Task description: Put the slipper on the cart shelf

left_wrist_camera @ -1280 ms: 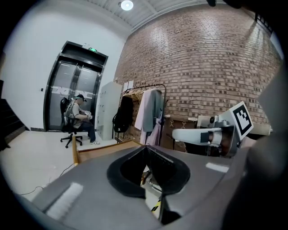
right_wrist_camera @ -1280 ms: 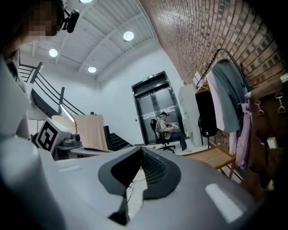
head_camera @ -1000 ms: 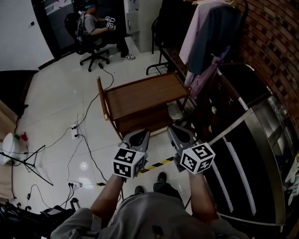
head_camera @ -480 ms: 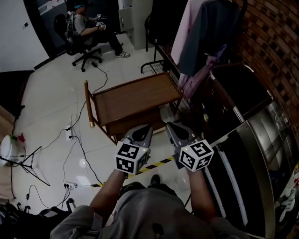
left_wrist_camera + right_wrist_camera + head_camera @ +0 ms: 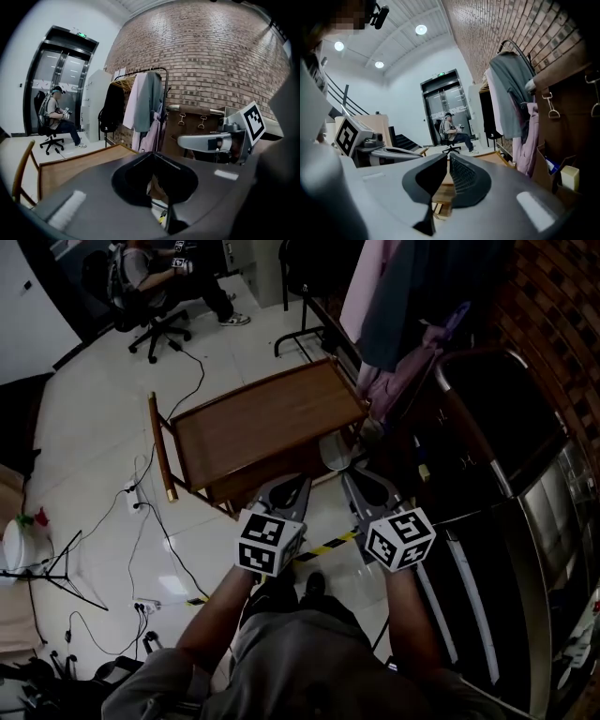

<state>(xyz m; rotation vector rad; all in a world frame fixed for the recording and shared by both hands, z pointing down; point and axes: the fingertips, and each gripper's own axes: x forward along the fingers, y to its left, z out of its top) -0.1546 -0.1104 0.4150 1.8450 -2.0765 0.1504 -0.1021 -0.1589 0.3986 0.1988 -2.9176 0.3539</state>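
Hovering side by side just short of the wooden cart [image 5: 267, 423], the left tool [image 5: 296, 482] and right tool [image 5: 353, 476] both have their jaws pressed together, with nothing between them. What looks like the pale slipper [image 5: 335, 452] lies low at the cart's near right corner, just beyond the right tool; whether on the floor or a lower shelf I cannot tell. By my reading nothing is done yet: grasping, lifting and placing the slipper all remain.
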